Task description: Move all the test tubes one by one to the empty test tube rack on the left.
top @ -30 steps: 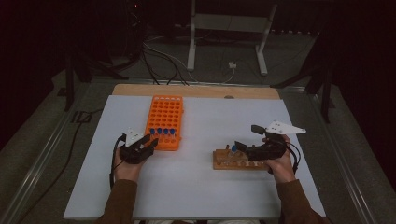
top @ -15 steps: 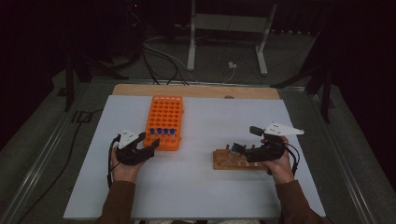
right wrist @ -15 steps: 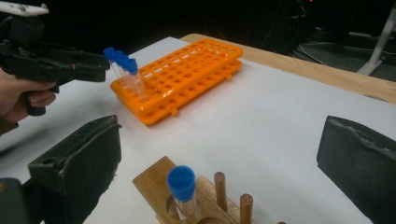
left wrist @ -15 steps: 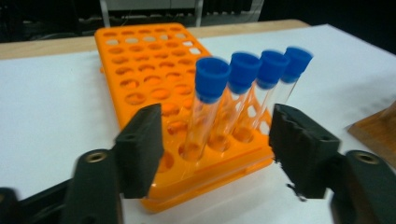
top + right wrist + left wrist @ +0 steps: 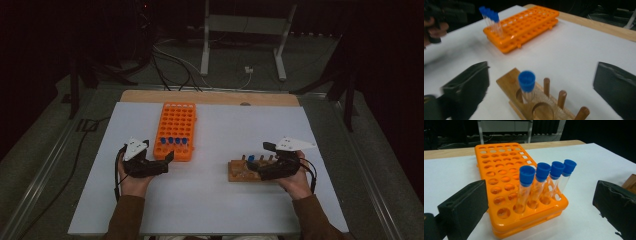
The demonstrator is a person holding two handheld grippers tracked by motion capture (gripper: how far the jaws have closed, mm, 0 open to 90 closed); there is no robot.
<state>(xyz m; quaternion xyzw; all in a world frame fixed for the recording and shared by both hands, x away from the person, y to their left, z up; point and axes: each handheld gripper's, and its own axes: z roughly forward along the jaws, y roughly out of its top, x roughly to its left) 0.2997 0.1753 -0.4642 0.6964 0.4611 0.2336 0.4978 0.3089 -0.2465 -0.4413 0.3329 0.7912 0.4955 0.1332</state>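
Now we hold left tool [image 5: 539, 202] just opened, empty, facing orange rack [image 5: 176, 129] | right tool [image 5: 541, 90] spread around blue-capped tube [image 5: 526, 83] in wooden stand [image 5: 243, 171], beside the rack.

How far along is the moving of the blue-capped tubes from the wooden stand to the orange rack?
Four capped tubes already stand in the near row of the orange rack. The left claw has just been opening in front of them, with nothing pressed between its jaws. One capped tube is left in the wooden stand; the right claw sits open around it, not gripping yet. That looks like the last one.
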